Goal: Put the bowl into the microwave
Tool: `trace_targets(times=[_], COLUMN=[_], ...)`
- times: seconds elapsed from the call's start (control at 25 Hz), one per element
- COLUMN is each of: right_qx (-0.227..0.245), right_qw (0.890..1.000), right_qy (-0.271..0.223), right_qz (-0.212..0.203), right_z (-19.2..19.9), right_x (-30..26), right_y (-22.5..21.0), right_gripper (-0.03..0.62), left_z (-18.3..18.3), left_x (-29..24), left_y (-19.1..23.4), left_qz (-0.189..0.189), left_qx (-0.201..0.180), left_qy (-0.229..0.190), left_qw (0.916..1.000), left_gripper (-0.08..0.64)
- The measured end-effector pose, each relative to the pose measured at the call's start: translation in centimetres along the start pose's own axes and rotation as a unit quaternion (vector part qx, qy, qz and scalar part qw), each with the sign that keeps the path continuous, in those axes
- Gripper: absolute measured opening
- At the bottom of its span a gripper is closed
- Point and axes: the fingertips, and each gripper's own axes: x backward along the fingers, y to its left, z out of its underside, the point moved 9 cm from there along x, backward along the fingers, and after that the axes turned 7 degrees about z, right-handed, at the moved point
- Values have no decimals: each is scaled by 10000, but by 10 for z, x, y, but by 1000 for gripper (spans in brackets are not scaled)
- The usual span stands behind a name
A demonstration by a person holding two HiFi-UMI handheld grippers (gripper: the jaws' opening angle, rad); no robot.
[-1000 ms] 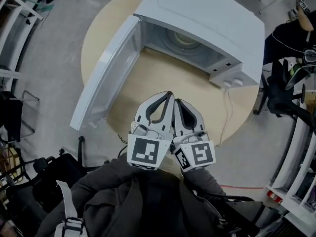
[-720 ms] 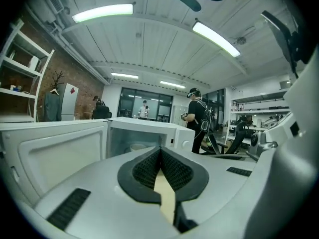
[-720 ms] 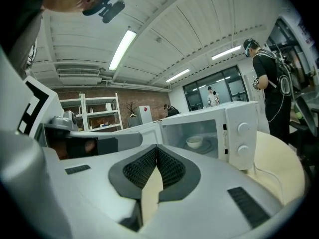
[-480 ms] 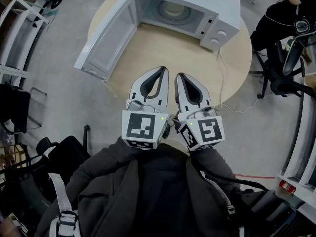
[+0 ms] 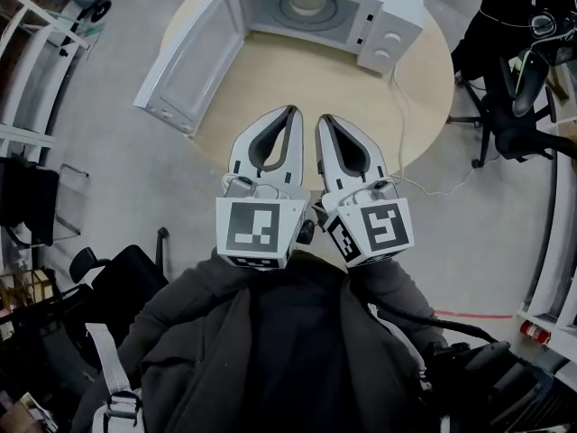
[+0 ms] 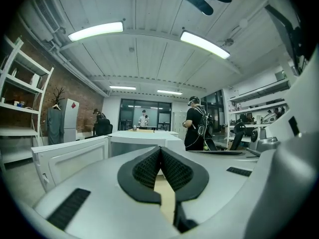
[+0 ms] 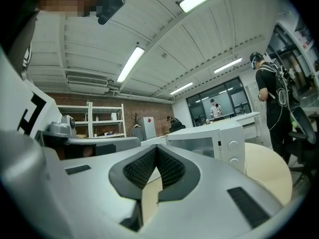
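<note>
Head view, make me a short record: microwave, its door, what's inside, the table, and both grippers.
microwave: white, at the table's far side
door: open, swung out to the view's left
inside: a pale round thing on the cavity floor; bowl or turntable, cannot tell
table: round, light wood
left gripper: jaws together, nothing between them
right gripper: jaws together, nothing between them
gripper position: side by side over the table's near edge, pointing toward the microwave
</note>
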Motion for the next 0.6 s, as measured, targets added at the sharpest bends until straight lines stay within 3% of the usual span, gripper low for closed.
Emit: trace_targets(times=[0.6], right_qx=[-16], right_qw=[9996], right_qy=[-217], right_qz=[155], right_z=[-13], right_x=[3], right_y=[-5], right_gripper=[8], left_z=[-14], left_x=[-2], left_y=[-4], left_qz=[52], left_qx=[160], left_qy=[-110], left_qw=[9998], left_gripper=[9])
